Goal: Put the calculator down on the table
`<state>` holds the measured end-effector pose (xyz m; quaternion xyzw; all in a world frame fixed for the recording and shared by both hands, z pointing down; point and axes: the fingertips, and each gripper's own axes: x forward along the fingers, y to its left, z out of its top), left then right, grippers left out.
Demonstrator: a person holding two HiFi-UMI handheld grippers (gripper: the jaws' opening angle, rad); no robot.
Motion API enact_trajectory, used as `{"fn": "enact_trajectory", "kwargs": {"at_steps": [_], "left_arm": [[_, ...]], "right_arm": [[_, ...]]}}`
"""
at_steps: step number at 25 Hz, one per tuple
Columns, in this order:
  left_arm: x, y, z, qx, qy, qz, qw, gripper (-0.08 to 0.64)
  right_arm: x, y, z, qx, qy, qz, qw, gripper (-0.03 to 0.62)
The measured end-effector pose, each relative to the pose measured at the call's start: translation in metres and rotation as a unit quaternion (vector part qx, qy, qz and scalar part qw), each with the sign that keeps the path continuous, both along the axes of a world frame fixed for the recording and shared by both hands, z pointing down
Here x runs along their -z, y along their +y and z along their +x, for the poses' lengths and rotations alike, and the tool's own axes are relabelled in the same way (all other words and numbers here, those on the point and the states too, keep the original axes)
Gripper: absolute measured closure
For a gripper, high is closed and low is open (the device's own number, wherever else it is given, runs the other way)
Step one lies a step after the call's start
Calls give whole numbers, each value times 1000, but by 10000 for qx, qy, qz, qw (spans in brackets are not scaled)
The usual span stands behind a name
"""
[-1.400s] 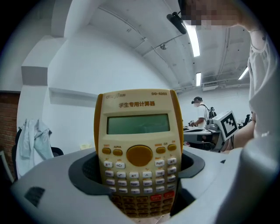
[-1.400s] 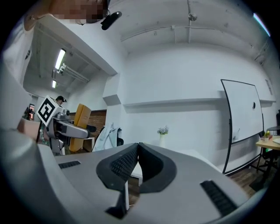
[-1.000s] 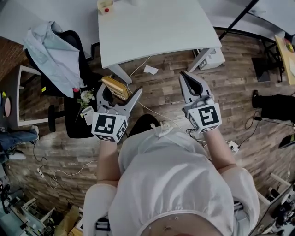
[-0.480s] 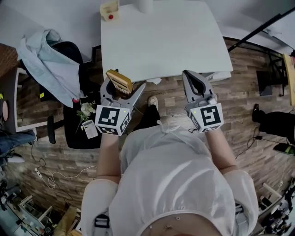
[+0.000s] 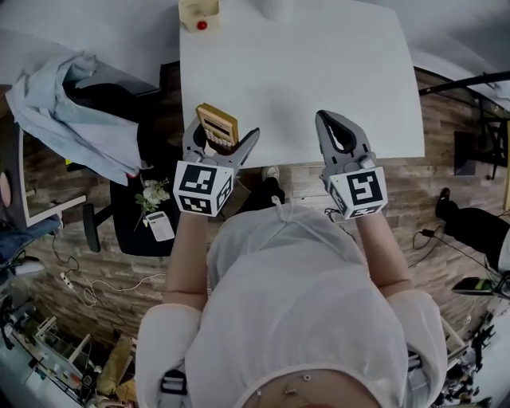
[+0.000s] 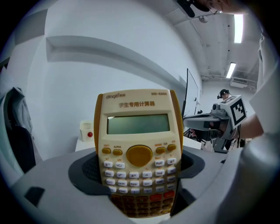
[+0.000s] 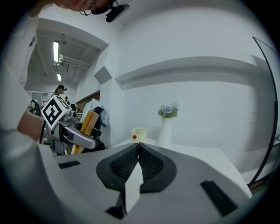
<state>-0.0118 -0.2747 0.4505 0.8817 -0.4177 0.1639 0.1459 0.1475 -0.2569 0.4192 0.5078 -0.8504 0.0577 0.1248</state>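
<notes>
While clamped upright by its lower keypad between the left gripper's (image 5: 220,140) fingers (image 6: 52,179), calculator (image 6: 139,153) is at the near-left corner of the white surface (image 5: 319,64); contact with it unclear. Right gripper (image 5: 325,118): fingers closed on nothing, over the near edge. Box with red button (image 5: 199,14) at the far-left edge, vase (image 7: 165,131) near it

A white counter (image 5: 319,72) stood against a white wall (image 6: 65,87) on a wood-plank floor (image 5: 446,163), with a cloth-draped (image 5: 64,119) dark chair (image 5: 131,237) beside it.
</notes>
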Motion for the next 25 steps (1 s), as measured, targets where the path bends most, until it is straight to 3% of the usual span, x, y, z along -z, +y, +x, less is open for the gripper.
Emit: {"fn": "enact_trajectory", "kwargs": {"at_steps": [5, 10, 14, 18, 25], "left_arm": [[-51, -40, 1, -69, -283, -522, 9982, 136], [-105, -58, 13, -170, -558, -1193, 9911, 135], [-142, -69, 25, -250, -1043, -1596, 9813, 135], [-160, -79, 39, -214, -1280, -1823, 9746, 137], [-186, -90, 56, -43, -1911, -2359, 9528, 135]], "right_arm": [[-27, -46, -6, -53, 42, -232, 9997, 586], [-54, -70, -2, 24, 147, -576, 9982, 586], [-72, -85, 5, 139, 159, -788, 9967, 586], [-86, -98, 13, 353, 124, -953, 9947, 586], [-103, -119, 29, 679, 12, -1217, 9902, 586]]}}
